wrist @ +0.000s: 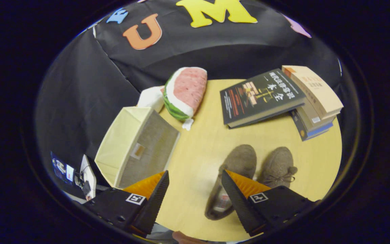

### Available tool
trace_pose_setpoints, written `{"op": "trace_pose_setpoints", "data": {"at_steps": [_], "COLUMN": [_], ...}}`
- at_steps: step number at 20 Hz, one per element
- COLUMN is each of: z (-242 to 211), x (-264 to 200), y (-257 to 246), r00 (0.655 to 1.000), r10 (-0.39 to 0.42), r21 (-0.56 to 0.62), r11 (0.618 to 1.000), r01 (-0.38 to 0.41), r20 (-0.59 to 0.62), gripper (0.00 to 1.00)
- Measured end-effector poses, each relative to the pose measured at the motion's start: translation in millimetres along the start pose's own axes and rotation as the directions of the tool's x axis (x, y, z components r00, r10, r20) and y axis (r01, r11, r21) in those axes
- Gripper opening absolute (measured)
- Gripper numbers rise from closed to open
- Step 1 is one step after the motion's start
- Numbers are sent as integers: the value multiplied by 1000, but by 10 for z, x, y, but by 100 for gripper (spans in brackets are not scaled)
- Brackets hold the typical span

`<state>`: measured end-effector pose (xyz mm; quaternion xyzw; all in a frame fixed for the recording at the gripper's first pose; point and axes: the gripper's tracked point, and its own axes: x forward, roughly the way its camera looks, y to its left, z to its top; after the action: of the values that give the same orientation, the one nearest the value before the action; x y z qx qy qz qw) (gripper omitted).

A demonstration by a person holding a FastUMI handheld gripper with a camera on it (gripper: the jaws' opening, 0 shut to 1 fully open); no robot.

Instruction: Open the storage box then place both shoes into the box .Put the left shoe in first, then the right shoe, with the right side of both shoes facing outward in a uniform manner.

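On the yellow table [201, 149], the claw [195, 183] hangs wide open, empty, above two shoes [249, 169] beside the storage box [127, 145]

The gripper [195, 189] sits at the bottom centre of the frame with its fingers [156, 196] spread wide apart, nothing between them. Both taper inward to pointed tips, the left finger at lower left, the right at lower right.
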<state>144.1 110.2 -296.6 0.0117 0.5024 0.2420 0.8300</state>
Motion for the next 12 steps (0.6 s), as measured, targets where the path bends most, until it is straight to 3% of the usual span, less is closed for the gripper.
{"op": "trace_pose_setpoints", "data": {"at_steps": [8, 10, 12], "z": [-480, -496, -491], "x": [305, 412, 483], "y": [-636, -734, -836], "r00": [990, 982, 972], "r10": [-64, -99, -152], "r21": [96, 126, 153], "r11": [992, 985, 972], "r01": [76, 119, 180], "r20": [-127, -160, -180], "gripper": [85, 76, 61]}}
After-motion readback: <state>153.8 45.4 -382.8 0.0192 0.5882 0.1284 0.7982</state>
